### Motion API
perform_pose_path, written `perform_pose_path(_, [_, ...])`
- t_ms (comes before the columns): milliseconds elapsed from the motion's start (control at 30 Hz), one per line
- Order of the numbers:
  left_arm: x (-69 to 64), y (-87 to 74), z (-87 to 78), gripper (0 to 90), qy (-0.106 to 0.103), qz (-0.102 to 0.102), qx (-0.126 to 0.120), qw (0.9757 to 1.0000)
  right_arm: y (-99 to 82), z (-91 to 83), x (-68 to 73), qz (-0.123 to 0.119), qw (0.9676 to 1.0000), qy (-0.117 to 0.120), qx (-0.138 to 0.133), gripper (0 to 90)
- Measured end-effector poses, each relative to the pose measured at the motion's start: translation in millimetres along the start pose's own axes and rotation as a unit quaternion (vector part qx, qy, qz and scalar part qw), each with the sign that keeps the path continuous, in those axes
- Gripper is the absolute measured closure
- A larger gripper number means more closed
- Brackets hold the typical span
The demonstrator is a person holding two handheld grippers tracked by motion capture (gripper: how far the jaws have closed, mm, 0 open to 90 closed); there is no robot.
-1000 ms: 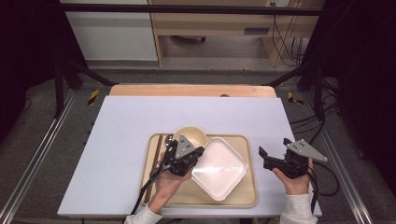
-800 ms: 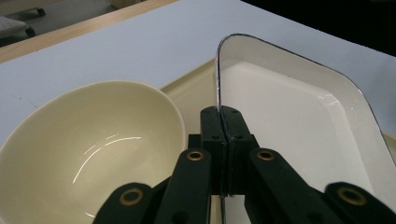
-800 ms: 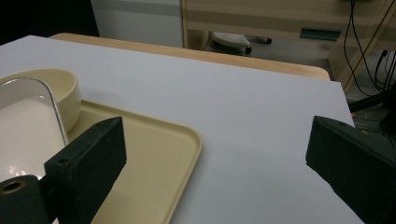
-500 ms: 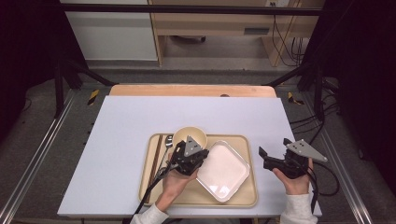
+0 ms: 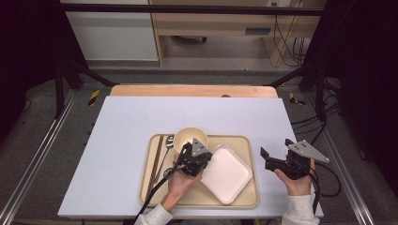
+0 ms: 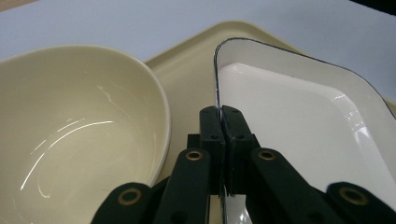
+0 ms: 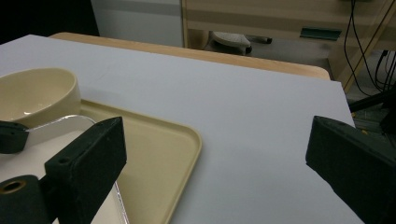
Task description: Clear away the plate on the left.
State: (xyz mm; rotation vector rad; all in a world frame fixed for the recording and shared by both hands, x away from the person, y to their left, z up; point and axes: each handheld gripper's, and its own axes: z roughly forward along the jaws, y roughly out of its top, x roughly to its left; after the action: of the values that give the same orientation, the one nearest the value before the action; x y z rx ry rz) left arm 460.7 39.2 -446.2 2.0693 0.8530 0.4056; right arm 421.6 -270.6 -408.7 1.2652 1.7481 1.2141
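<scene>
Left gripper: jaws clamped on the near-left rim of the white square dish, which lies on the tray's right half.
Right gripper: jaws wide, nothing between them, right of the tray.
Neighbours: cream bowl just left of the dish; chopsticks and spoon at far left.
Hidden: spoon partly under the left hand.
Surface: pale table.

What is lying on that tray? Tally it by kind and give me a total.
On the tray:
Cream bowl: 1
White square plate: 1
Pair of dark chopsticks: 1
Metal spoon: 1
Total: 4, counting the chopsticks as one pair.
</scene>
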Motion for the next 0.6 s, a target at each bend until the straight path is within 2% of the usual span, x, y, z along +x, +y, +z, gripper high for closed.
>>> perform_pose_path(333, [-5.4, -8.3, 13.1, 85.4, 0.004, 0.013, 0.028, 0.9995, -0.4, 0.5, -0.4, 0.001, 1.0, 0.001, 0.0, 5.6])
perform_pose_path(600, [-5.5, -14.6, 21.9, 83.3, 0.01, 0.014, 0.043, 0.9989, -0.9, 1.7, 0.3, 0.001, 1.0, 0.001, 0.003, 5.6])
